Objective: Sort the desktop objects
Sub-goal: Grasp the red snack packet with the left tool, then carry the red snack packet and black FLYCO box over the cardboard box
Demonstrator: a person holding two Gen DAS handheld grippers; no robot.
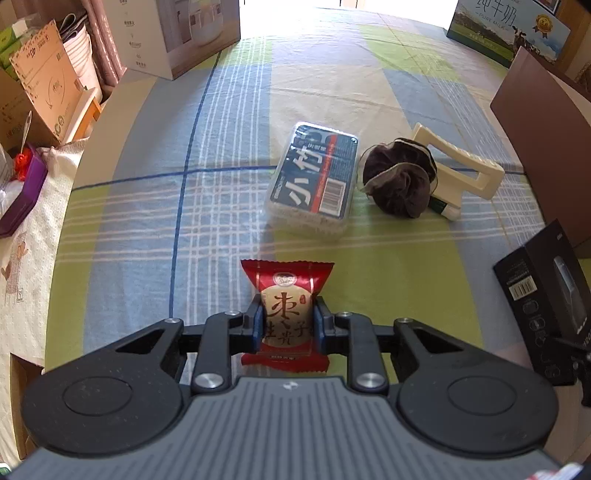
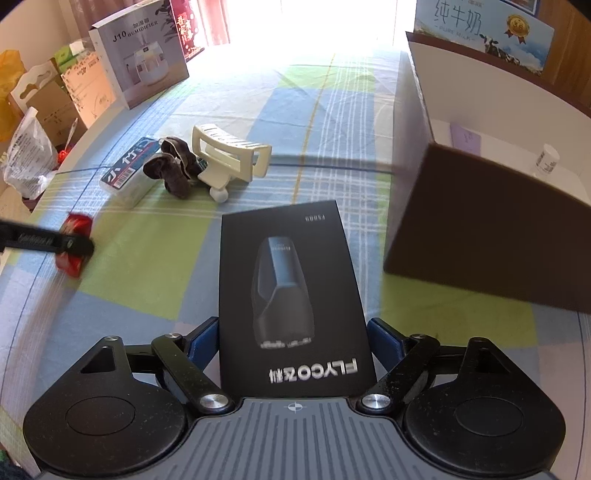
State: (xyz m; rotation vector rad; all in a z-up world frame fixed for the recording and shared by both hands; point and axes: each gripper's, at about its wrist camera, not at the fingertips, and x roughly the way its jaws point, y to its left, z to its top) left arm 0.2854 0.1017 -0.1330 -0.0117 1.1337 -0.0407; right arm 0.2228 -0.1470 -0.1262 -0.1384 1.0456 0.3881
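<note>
My left gripper (image 1: 288,325) is shut on a red snack packet (image 1: 286,314) and holds it over the checked tablecloth. It also shows in the right wrist view (image 2: 74,245) at the left edge. My right gripper (image 2: 293,339) is shut on a black FLYCO shaver box (image 2: 291,291), held just left of the brown cardboard box (image 2: 491,236). The shaver box also shows in the left wrist view (image 1: 546,306). Farther on lie a clear toothpick box (image 1: 314,177), a brown scrunchie (image 1: 400,181) and a cream hair claw (image 1: 458,166).
The brown box holds a white bottle (image 2: 546,158) and a purple card (image 2: 465,136). A humidifier box (image 2: 144,62) stands at the back left and a milk carton box (image 2: 484,29) at the back right. Cartons and bags (image 1: 40,92) crowd the left beyond the table edge.
</note>
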